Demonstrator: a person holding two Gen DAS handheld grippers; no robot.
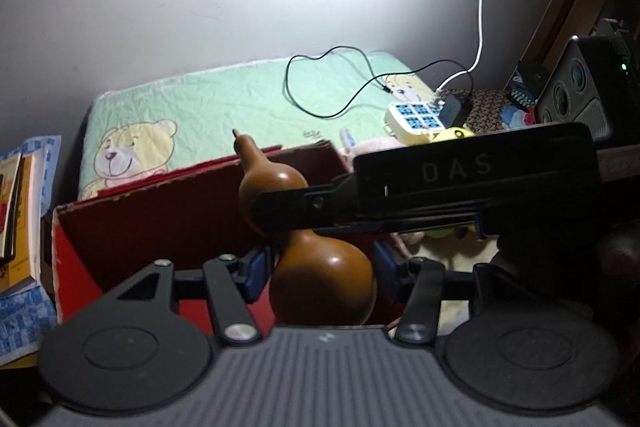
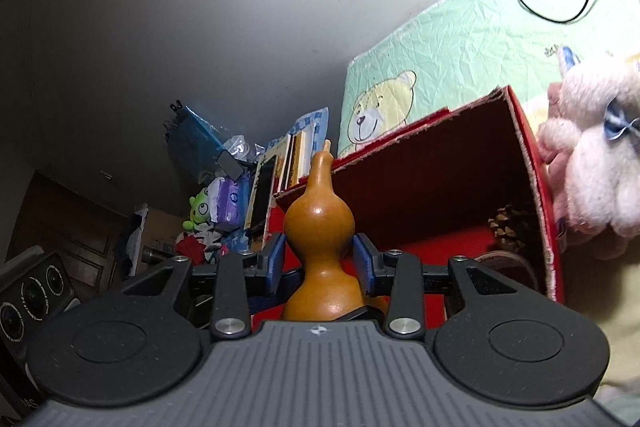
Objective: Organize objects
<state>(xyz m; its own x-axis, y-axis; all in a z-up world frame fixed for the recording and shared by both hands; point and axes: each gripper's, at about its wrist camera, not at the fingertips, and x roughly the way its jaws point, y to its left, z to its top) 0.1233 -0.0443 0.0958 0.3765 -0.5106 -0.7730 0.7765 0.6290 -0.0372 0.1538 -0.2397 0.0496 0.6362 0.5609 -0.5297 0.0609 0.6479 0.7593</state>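
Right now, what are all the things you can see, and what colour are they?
gourd: one, brown, upright, held in front of the open box
box: one, red, open, on the bed
pine cone: one, brown, inside the box
plush toy: one, pinkish white, right of the box
bear blanket: one, green, behind the box
power strip: one, white and blue, on the blanket's far corner
books: a few, stacked left of the box
left gripper: black, blue fingers on the gourd's lower bulb
right gripper: black, clamped higher up
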